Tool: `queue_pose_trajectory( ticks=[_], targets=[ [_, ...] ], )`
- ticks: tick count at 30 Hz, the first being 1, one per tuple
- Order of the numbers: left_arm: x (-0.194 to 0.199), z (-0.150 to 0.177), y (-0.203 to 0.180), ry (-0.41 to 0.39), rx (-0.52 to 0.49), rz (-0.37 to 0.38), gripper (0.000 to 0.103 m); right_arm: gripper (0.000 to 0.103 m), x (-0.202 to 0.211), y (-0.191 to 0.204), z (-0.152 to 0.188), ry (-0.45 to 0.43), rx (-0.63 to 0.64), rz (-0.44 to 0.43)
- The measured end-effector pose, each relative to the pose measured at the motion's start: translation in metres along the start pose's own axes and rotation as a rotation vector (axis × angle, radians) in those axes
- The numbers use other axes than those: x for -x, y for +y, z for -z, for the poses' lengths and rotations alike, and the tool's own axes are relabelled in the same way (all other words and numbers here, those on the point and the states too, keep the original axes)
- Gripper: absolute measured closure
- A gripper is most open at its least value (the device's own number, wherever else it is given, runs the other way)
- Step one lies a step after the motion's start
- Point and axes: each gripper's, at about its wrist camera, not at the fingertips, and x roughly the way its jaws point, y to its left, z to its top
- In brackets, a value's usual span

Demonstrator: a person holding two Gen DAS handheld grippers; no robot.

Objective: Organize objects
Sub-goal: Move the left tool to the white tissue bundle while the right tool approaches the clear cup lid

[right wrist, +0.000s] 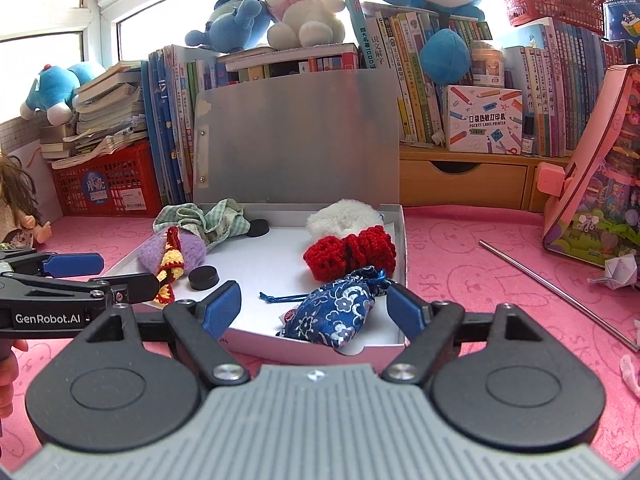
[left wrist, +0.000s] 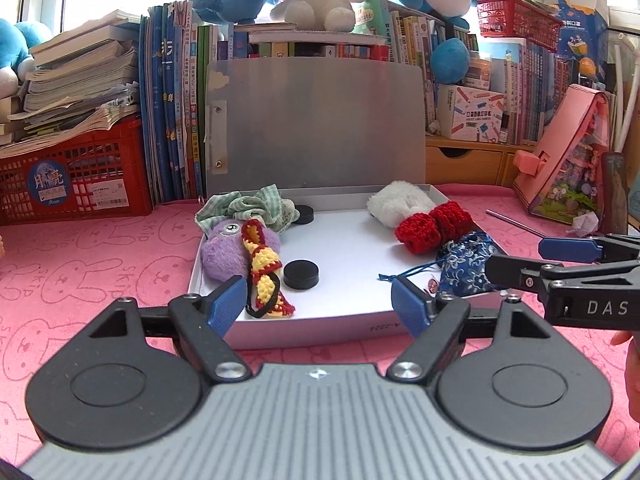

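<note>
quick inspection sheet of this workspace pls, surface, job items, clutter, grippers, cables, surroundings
surface: pink bunny-print cloth.
job's things: open white box holding purple plush, crochet strap, two black discs, green checked cloth, white fluffy piece, red crochet bow, blue floral pouch.
clutter: metal rod, folded paper outside the box.
grippers: left hand-held gripper open, empty; right hand-held gripper open, empty.
cables: nothing seen.
surroundings: books, red crate, plush toys.

A pink cloth-covered table (right wrist: 460, 248) carries an open white box (right wrist: 394, 347) and a metal straw (right wrist: 552, 282).
</note>
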Motion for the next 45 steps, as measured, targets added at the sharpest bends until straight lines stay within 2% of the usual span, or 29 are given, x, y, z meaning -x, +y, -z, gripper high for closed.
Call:
queue_pose_trajectory(
  ticks=[8,12,23,32,36,45],
  targets=[
    [0.039,0.021,-0.008,0.005,-0.002,0.070,0.020,0.016,0.035,0.004,0.016,0.006,0.002,-0.062],
    [0.054,0.038,-0.012,0.036,-0.020,0.106,0.020,0.015,0.051,0.006,0.028,0.021,0.016,-0.089],
    [0.078,0.072,-0.016,0.109,-0.002,0.148,0.019,0.015,0.084,0.007,0.061,0.070,0.017,-0.122],
    [0.089,0.084,-0.021,0.127,-0.003,0.194,0.019,0.015,0.094,0.010,0.085,0.110,-0.002,-0.169],
    [0.091,0.086,-0.025,0.124,-0.019,0.204,0.020,0.015,0.095,0.015,0.093,0.127,0.023,-0.187],
    [0.087,0.091,-0.035,0.128,-0.040,0.199,0.023,0.015,0.096,0.040,0.101,0.113,0.175,-0.142]
  ],
)
